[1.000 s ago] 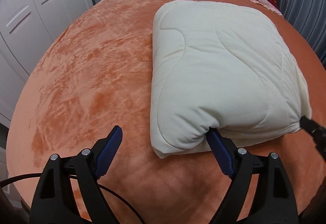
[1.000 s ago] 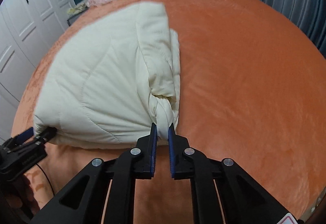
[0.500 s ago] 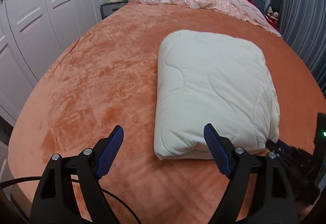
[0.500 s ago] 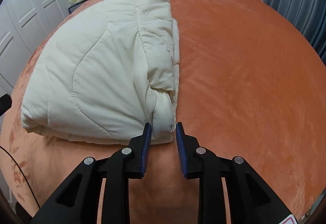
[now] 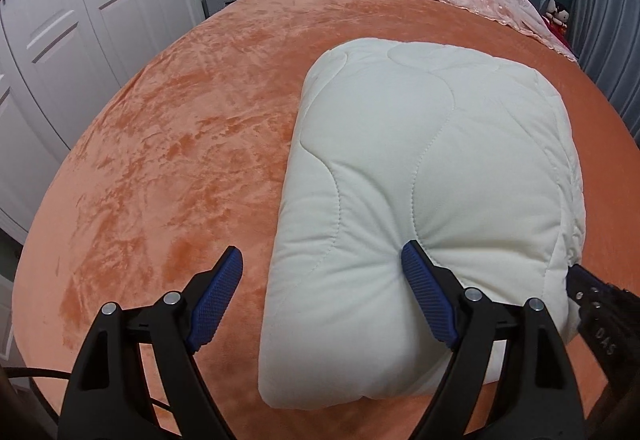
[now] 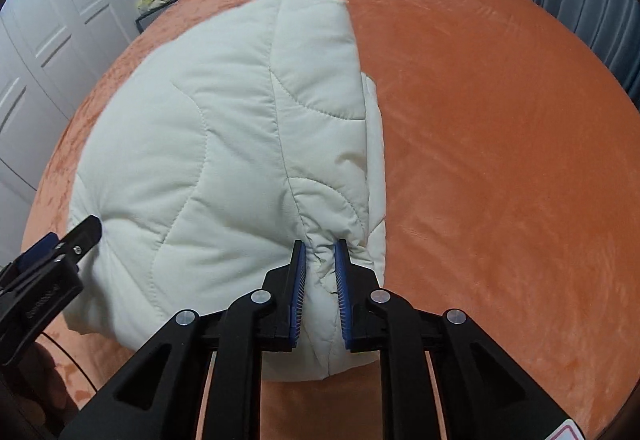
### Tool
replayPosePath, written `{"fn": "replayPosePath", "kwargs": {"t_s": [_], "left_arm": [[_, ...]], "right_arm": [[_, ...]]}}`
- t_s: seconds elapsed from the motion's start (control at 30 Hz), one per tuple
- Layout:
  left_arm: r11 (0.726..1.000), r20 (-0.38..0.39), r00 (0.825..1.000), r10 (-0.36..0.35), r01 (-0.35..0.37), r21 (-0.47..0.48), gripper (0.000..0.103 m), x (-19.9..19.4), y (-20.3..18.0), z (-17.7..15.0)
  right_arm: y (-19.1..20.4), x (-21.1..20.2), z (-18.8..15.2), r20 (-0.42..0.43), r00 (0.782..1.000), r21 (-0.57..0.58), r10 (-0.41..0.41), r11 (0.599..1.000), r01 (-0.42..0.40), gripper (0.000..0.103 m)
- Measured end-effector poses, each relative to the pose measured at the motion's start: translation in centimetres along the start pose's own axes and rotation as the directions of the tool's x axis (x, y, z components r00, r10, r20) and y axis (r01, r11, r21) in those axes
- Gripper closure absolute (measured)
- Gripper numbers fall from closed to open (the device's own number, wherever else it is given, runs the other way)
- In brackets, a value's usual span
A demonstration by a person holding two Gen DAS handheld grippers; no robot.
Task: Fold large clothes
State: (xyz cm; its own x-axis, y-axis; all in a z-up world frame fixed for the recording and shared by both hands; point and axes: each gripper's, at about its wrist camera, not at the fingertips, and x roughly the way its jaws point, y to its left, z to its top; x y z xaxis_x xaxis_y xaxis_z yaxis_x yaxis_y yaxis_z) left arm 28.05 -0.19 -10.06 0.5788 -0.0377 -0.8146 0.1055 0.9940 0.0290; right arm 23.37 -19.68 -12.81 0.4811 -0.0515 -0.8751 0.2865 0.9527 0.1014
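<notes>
Folded quilt on orange bedspread; right gripper pinching near corner, left gripper spread wide, one finger denting near edge.

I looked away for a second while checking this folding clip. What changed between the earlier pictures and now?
The right gripper, which had opened and backed off half a second ago, has closed in again and pinches the near right edge of the cream quilt. The left gripper has come back forward, its right finger pressing the near edge, jaws wide. The quilt stays folded on the orange bedspread.
</notes>
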Motion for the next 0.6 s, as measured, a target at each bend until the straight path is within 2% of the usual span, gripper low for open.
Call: {"fn": "replayPosePath", "kwargs": {"t_s": [0.33, 0.43, 0.5, 0.53, 0.6], "left_arm": [[1.000, -0.002, 1.000, 0.004, -0.004, -0.027, 0.018, 1.7, -0.5, -0.3], [1.000, 0.000, 1.000, 0.020, -0.020, -0.019, 0.019, 0.9, -0.5, -0.1], [1.000, 0.004, 1.000, 0.021, -0.021, 0.003, 0.022, -0.5, -0.7, -0.2], [1.000, 0.011, 1.000, 0.020, -0.021, 0.011, 0.022, -1.4, -0.7, -0.4], [1.000, 0.032, 0.999, 0.013, -0.013, 0.019, 0.022, -3.5, -0.8, -1.1]], "right_arm": [[-0.5, 1.9, -0.1, 0.032, 0.999, -0.008, -0.008, 1.000, 0.009, 0.090], [-0.6, -0.1, -0.3, 0.083, 0.996, -0.005, -0.013, 1.000, 0.014, 0.088], [-0.3, -2.6, -0.9, 0.125, 0.992, -0.016, -0.032, 0.999, 0.035, 0.083], [-0.1, -3.9, -1.3, 0.140, 0.989, -0.021, -0.040, 0.999, 0.044, 0.076], [0.2, -6.3, -2.5, 0.154, 0.988, -0.026, -0.032, 0.999, 0.036, 0.075]]}}
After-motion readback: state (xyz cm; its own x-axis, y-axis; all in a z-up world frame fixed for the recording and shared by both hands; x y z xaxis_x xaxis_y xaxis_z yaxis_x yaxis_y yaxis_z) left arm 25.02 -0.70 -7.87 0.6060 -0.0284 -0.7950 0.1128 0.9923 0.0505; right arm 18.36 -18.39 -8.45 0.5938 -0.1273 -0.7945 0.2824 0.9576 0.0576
